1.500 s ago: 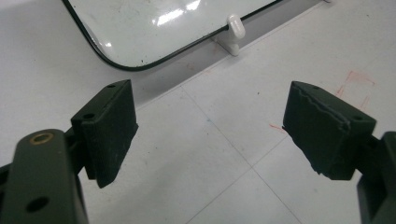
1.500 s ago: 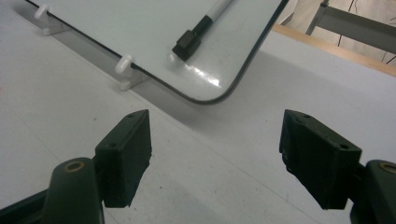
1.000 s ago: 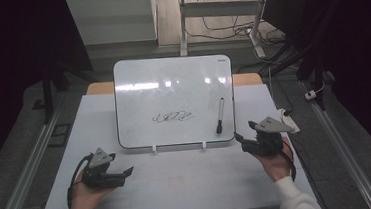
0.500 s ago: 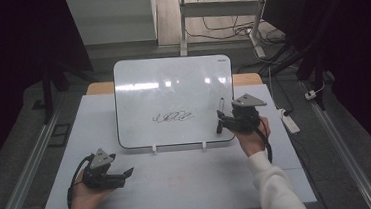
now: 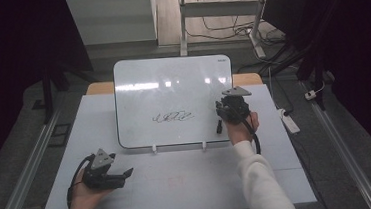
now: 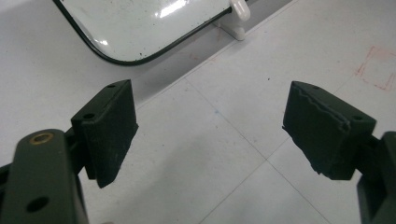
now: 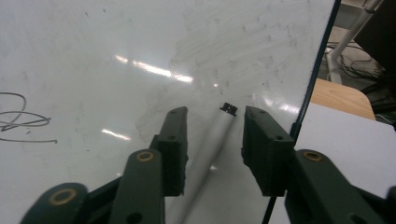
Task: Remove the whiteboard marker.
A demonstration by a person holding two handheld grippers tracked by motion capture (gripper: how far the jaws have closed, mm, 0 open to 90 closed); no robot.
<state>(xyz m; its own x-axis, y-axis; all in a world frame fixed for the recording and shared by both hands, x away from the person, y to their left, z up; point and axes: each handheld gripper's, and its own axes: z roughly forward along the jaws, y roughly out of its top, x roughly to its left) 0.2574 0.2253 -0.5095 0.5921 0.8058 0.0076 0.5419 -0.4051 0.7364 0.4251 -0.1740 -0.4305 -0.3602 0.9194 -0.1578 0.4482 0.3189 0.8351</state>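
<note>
A white whiteboard (image 5: 172, 85) lies on the pale table (image 5: 179, 180) with a black scribble (image 5: 173, 117) near its middle. A marker (image 5: 219, 128) rests along the board's right side. In the right gripper view the marker (image 7: 205, 154) is a pale barrel with a black end, lying between the jaws. My right gripper (image 5: 224, 110) (image 7: 215, 112) has just been closing around it. A gap remains at the right pad (image 7: 261, 149), so it is open. My left gripper (image 5: 129, 174) (image 6: 210, 91) rests at the table's front left, open with nothing between its pads.
The whiteboard's near corner (image 6: 149, 23) and a white foot clip (image 6: 238, 14) lie ahead of the left gripper. A faint red square (image 6: 380, 65) is drawn on the table. A white power strip (image 5: 290, 121) lies off the right edge. Desk legs and cables stand behind.
The right gripper has moved left from the table's right side onto the whiteboard, over the marker, and its jaws have narrowed around it. The left gripper has stayed put.
</note>
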